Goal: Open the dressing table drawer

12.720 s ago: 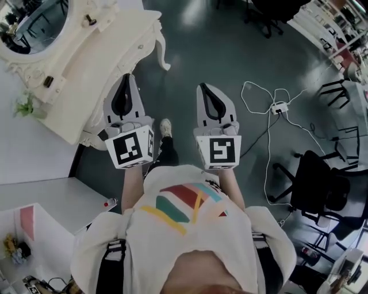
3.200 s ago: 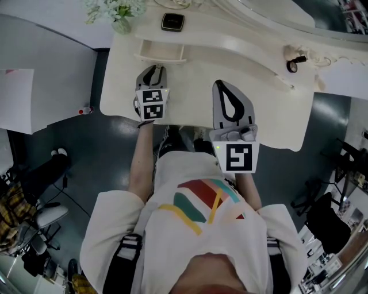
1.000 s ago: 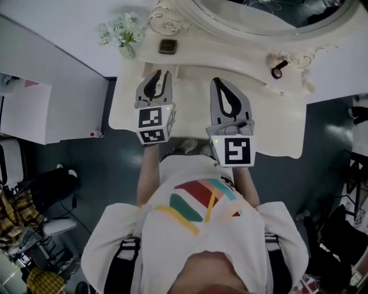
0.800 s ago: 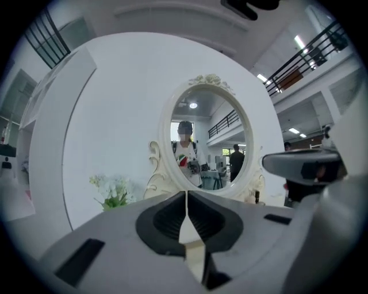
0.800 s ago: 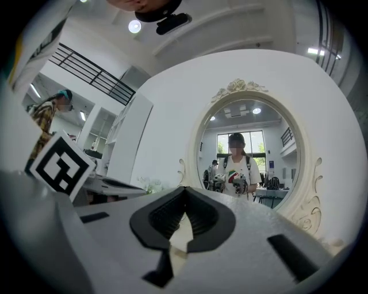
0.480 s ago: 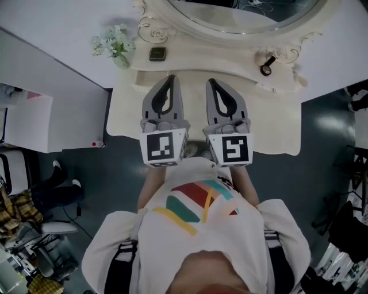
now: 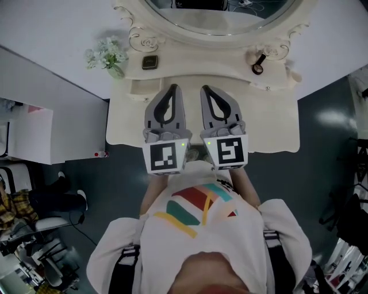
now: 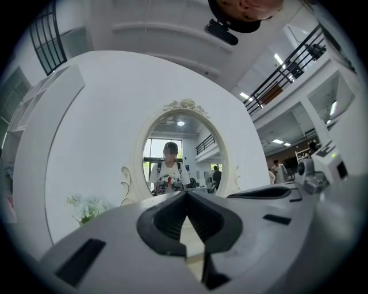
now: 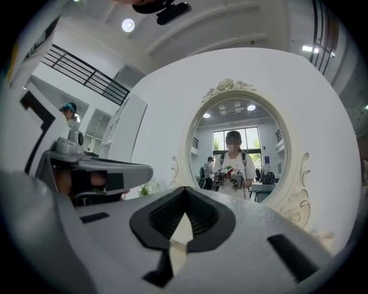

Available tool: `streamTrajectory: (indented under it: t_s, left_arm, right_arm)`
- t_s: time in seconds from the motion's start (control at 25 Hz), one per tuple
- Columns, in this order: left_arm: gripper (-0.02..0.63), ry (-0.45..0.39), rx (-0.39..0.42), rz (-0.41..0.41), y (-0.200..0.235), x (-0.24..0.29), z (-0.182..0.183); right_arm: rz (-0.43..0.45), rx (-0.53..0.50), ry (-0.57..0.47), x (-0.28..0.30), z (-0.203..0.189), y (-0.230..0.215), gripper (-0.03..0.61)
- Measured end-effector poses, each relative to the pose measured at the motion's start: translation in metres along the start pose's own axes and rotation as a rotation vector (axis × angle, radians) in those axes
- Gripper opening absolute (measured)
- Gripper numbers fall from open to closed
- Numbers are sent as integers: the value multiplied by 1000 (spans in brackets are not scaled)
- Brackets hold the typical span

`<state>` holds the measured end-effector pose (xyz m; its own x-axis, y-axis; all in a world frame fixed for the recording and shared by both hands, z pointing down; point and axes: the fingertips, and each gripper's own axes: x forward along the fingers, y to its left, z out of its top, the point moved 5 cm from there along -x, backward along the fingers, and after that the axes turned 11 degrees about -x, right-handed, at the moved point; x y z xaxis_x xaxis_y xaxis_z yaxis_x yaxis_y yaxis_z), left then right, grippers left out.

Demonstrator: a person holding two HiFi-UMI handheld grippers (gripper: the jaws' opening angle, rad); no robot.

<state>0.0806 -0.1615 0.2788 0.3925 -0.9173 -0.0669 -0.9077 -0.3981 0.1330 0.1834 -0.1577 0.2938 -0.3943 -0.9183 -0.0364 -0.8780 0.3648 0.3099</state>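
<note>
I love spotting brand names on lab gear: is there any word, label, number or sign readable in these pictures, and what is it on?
None: no word or number can be read in any view.
Left tool, cube: black-and-white square pattern, no letters.
Right tool, cube: the same kind of pattern.
Shirt: coloured stripes, no lettering.
Small dark item on the dressing table: too small to read.

The dressing table top lies bare in front and at right; flowers, a small dark case and the mirror crowd its rear.
</note>
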Motion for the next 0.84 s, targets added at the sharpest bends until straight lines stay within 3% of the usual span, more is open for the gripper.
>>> streamTrajectory:
  t_s: [0.24,0.36,0.68,0.84]
  left_arm:
    - [6,-42,12,-2,1,3,-1]
    - [6,-8,-2,-1,0,1,4]
    - [6,-96,-4,17,6,-1,10]
    - [6,-43,-3,24,4,-4,12]
  right_arm:
    - [-9,-8,-4,-4,3,-3,0]
    - [-6,-11,7,-6,5,-4,0]
    - [-15,-10,6,-11,5,-6,0]
    - [-22,-14,-2,-12,5,-7,0]
